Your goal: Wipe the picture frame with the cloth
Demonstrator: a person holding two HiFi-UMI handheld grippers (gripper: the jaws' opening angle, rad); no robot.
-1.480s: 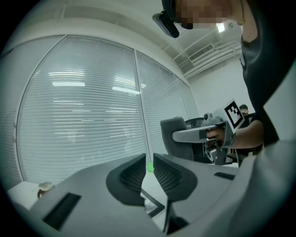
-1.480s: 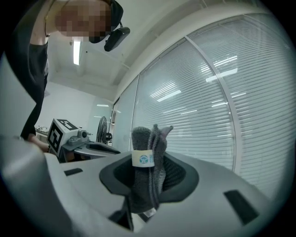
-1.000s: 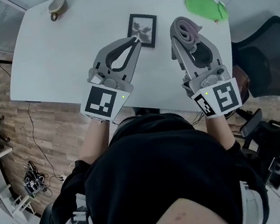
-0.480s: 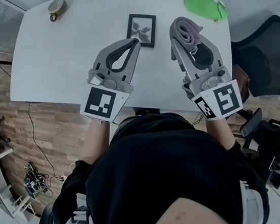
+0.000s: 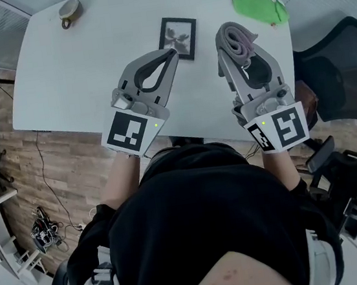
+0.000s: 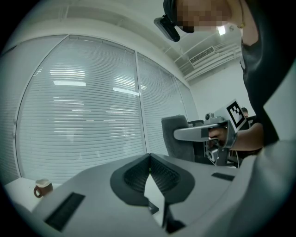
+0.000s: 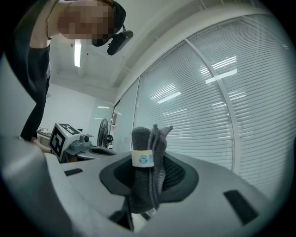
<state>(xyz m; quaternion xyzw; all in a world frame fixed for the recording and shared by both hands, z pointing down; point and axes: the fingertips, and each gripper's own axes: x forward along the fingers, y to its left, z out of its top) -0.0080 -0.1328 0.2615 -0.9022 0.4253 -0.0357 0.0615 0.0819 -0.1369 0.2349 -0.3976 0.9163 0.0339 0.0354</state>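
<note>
Left tool jaws together and empty, mug far left, window blinds behind

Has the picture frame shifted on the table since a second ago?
No. The picture frame keeps its spot between the cup and the green object; only the head view drifted slightly.

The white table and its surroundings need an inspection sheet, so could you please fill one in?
Surface: white table, mostly bare.
Job's things: picture frame mid-table, towards the far side; grey cloth in the right gripper.
Clutter: mug at the far left corner; green object at the far right corner.
Grippers: left gripper shut, empty, tips by the frame; right gripper shut on the cloth.
Cables: tangle of cables on the floor, left.
Surroundings: wood floor, office chair at right, window blinds.
</note>
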